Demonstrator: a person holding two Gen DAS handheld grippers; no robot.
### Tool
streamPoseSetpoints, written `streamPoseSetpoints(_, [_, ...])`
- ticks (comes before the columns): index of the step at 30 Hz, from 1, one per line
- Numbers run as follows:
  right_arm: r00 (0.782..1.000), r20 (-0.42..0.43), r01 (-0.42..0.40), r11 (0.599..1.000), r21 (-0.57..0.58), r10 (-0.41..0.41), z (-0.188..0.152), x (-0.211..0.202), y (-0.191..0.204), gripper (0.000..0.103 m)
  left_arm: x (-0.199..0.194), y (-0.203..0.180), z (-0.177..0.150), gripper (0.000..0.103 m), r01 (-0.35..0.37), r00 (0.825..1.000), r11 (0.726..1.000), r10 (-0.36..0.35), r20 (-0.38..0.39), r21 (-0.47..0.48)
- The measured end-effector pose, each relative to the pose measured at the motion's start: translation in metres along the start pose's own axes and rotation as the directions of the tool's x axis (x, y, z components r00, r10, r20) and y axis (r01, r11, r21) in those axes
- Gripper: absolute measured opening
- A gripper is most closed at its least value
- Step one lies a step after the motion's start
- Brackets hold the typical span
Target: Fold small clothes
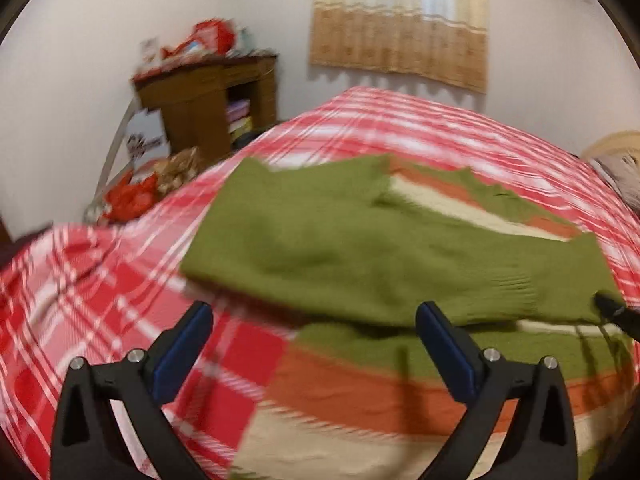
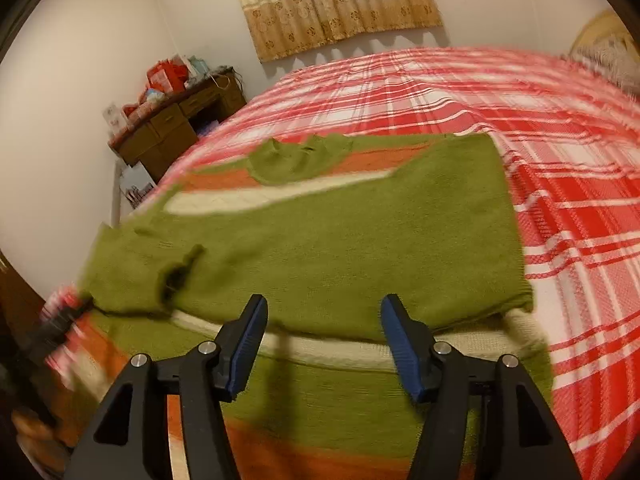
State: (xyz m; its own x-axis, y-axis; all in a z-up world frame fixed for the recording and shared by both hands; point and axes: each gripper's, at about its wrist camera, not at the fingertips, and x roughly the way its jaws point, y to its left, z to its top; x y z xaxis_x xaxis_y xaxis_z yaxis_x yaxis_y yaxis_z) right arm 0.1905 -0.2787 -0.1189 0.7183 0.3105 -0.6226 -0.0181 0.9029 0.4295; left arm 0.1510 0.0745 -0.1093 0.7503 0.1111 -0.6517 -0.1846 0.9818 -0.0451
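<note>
A small knit sweater (image 1: pixel 360 248), green with orange and cream stripes, lies on a red and white plaid bed cover (image 1: pixel 100 300). Its green sleeves are folded across the body. My left gripper (image 1: pixel 316 316) is open and empty, just above the sweater's near left edge. A dark tip of the other gripper shows at the right edge (image 1: pixel 612 308). In the right wrist view the sweater (image 2: pixel 340 240) fills the middle, its collar (image 2: pixel 288 160) at the far end. My right gripper (image 2: pixel 324 312) is open and empty over the folded sleeve's near edge.
A brown wooden desk (image 1: pixel 208 108) with red bags on top stands by the far left wall; it also shows in the right wrist view (image 2: pixel 176 124). A beige curtain (image 1: pixel 400 20) hangs on the back wall. Red and brown bags (image 1: pixel 152 188) lie beside the bed.
</note>
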Motion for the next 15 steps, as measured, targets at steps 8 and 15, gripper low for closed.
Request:
streamPoseSetpoints(8, [0.987,-0.144,-0.082,0.99,-0.117,0.064,-0.001,0.079,0.093,0.06,0.015,-0.003,-0.014,0.103,0.015,1.0,0.999,-0.016,-0.009,-0.047])
streamPoseSetpoints(15, [0.993,-0.098,0.021,0.935,-0.353,-0.059,-0.015,0.104,0.14,0.007,0.013,0.001,-0.017,0.103,0.014,1.0,0.999,-0.014,0.005,-0.051])
